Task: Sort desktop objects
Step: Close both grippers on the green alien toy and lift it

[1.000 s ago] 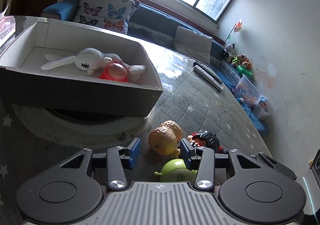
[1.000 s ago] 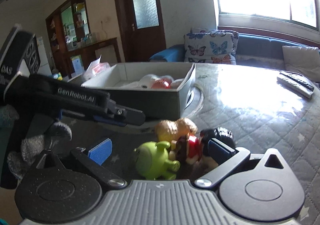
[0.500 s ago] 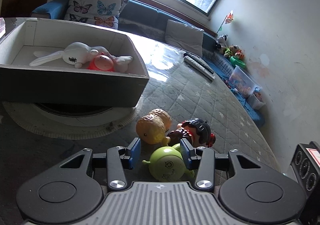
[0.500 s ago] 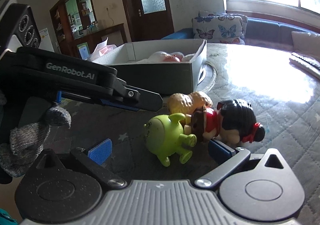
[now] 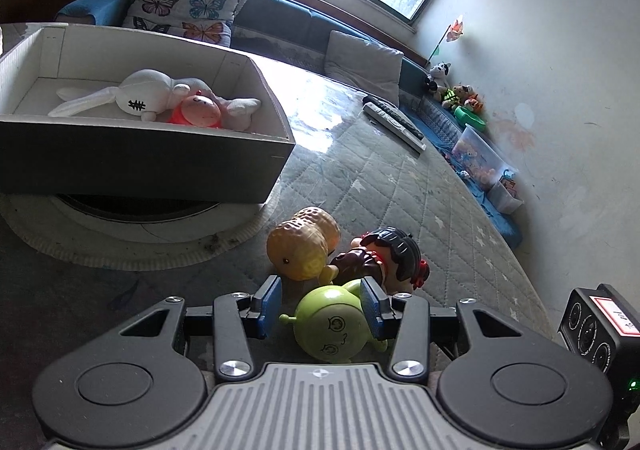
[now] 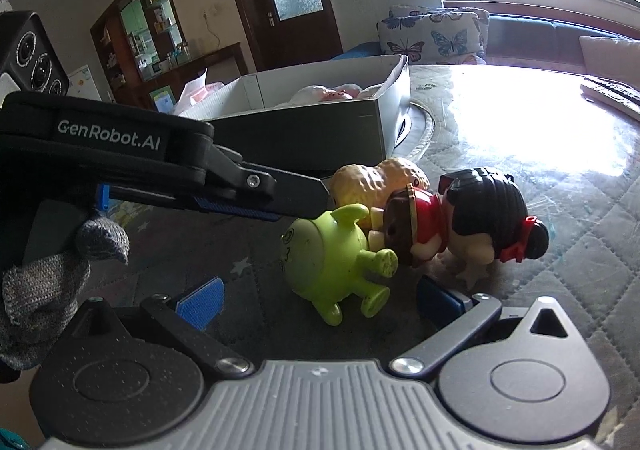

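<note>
A green alien toy [image 5: 334,324] lies on the quilted table between the blue pads of my open left gripper [image 5: 322,304]; the right pad touches it, the left stands apart. A yellow peanut toy [image 5: 302,244] and a black-haired doll [image 5: 386,256] lie just beyond. In the right wrist view the green toy [image 6: 332,258], peanut [image 6: 376,177] and doll [image 6: 476,209] lie ahead of my open, empty right gripper [image 6: 316,300]; the left gripper [image 6: 248,189] reaches in from the left. A grey box [image 5: 140,161] holds a white plush rabbit [image 5: 152,93] and a red toy [image 5: 198,111].
The box stands on a round white stand [image 5: 132,226]. Two remote controls [image 5: 394,121] lie at the table's far side. A sofa with butterfly cushions [image 5: 188,7] lies behind. The table edge curves off to the right [image 5: 516,282].
My left gripper has moved forward and down so the green toy sits deeper between its pads. The right gripper has drawn closer to the toys.
</note>
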